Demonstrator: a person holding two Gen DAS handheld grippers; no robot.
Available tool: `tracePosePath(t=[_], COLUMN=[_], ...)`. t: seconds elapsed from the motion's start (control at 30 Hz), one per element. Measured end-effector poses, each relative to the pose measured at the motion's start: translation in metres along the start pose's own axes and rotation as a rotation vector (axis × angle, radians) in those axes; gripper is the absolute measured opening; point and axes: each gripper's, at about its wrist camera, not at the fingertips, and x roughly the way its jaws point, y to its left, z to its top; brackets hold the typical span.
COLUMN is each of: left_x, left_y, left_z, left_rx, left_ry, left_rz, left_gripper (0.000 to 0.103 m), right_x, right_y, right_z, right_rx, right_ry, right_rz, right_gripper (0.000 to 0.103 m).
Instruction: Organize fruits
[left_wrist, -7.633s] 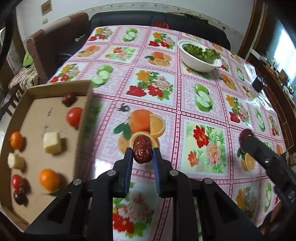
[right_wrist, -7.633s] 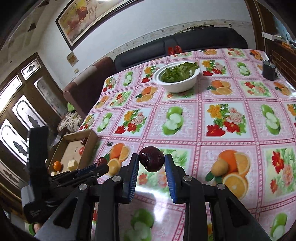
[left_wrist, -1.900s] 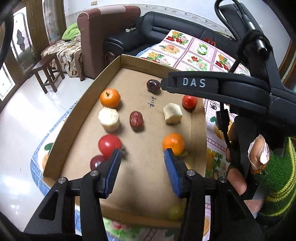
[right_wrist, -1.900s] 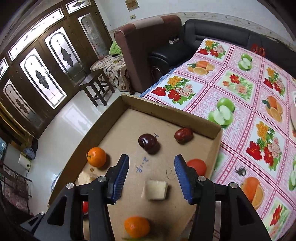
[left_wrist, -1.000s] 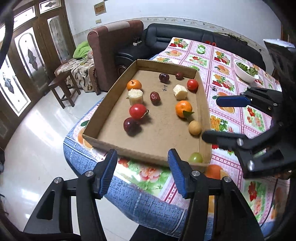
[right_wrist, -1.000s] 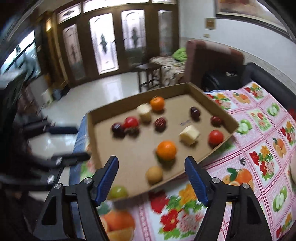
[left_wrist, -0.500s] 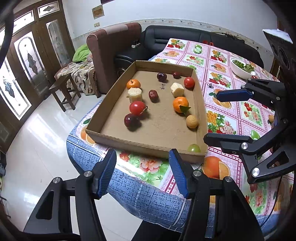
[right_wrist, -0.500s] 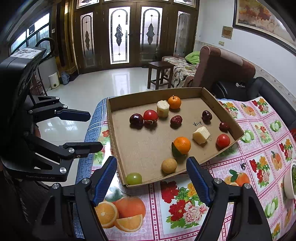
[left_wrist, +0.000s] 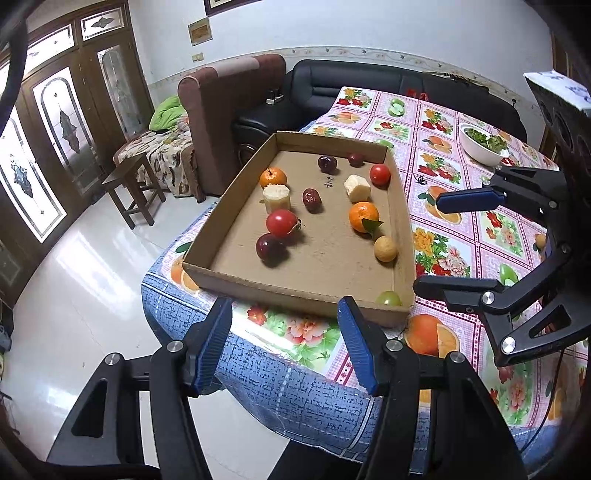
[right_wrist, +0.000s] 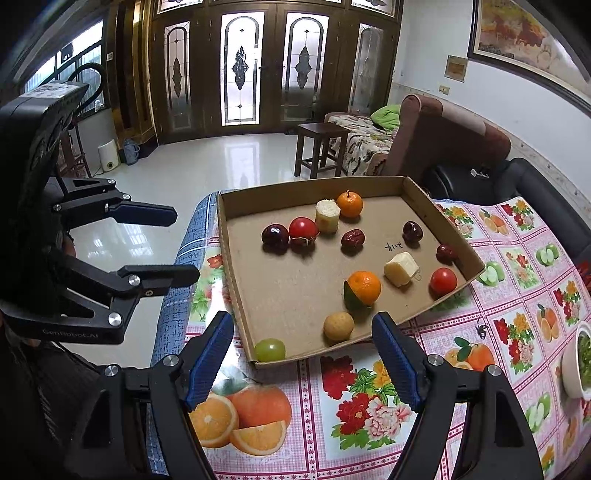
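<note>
A shallow cardboard tray (left_wrist: 236, 181) (right_wrist: 236, 291) sits at the table's corner and holds several fruits: oranges (left_wrist: 364, 216) (right_wrist: 364, 287), tomatoes (left_wrist: 281, 223) (right_wrist: 443, 280), red dates (left_wrist: 311, 197), dark plums (left_wrist: 270, 246), pale fruit chunks (left_wrist: 357, 188), a tan round fruit (right_wrist: 338, 326) and a green grape (right_wrist: 270, 350). My left gripper (left_wrist: 286, 332) is open and empty, off the table's near edge. My right gripper (right_wrist: 303, 345) is open and empty, above the tablecloth just short of the tray.
A white bowl of greens (left_wrist: 482, 146) stands far down the fruit-print tablecloth (left_wrist: 461, 229). A brown armchair (left_wrist: 229, 107), a black sofa (left_wrist: 354, 86) and a wooden stool (left_wrist: 129, 184) stand beyond the table on a glossy floor.
Both grippers have drawn back from the tray over the last two seconds, both open and empty. Earlier each held a fruit; those now lie in the tray.
</note>
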Motion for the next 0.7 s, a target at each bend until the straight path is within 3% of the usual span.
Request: tracePosePath(t=[0.7], left_x=[0.0055], left_y=[-0.0039], left_z=[-0.0008], left_rx=[0.015], left_ry=[0.019], left_rz=[-0.015], left_gripper=[0.059], right_x=[0.0084], right_y=[0.0013], right_z=[-0.0016], right_rx=[-0.011], right_ry=[0.030], right_rz=[0.009], right_gripper=[0.079])
